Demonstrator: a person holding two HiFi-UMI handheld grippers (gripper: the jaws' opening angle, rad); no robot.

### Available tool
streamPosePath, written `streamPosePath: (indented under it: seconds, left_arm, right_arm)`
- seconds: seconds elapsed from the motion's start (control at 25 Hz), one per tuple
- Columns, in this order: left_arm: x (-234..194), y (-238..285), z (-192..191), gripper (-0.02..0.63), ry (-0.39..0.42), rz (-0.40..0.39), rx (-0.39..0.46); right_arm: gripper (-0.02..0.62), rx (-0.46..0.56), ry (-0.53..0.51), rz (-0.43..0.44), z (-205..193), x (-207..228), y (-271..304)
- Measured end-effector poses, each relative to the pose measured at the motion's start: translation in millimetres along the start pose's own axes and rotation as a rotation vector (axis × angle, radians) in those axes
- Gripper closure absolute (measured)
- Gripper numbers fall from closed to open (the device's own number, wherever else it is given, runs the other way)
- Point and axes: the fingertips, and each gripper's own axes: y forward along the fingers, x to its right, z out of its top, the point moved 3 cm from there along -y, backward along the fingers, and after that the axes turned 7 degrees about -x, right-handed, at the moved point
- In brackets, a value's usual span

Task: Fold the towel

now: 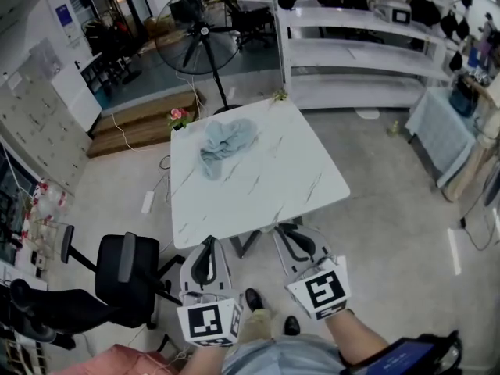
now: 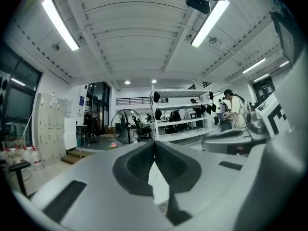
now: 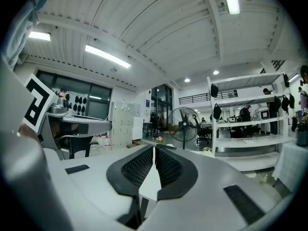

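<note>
A light blue towel (image 1: 226,143) lies crumpled on the far left part of the white marble table (image 1: 289,178). Both grippers hang in front of the table's near edge, well short of the towel. My left gripper (image 1: 208,243) has its jaws together with nothing between them, and its own view shows the tips of the left gripper (image 2: 154,143) meeting. My right gripper (image 1: 286,233) is likewise shut and empty, the right gripper (image 3: 154,149) showing dark ribbed pads (image 3: 137,167) closed at the tip. The towel does not show in either gripper view.
A black office chair (image 1: 125,276) stands left of me near the table's corner. Beyond the table are a standing fan (image 1: 199,37), white shelves (image 1: 367,49), a wooden step (image 1: 144,123) and pink flowers (image 1: 178,116). My shoes (image 1: 255,299) are below the table edge.
</note>
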Motion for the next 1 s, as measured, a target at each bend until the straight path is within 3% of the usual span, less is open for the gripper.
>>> streamPosePath:
  seconds: [0.4,0.64,1.0]
  left_arm:
    - [-49,69,-13,0.597,-0.05,0.021,-0.002]
    - [-102,148,-27,0.597,-0.071,0.012,-0.04]
    - [-182,257,-15,0.597,-0.072,-0.017,-0.041]
  right_arm:
    - [0.566,-0.034,-0.024,0.003,-4,21,78]
    - [0.566,-0.086,-0.033,0.004,-7,36,170]
    - [0.565,-0.101,-0.054,-0.016,26,63,303]
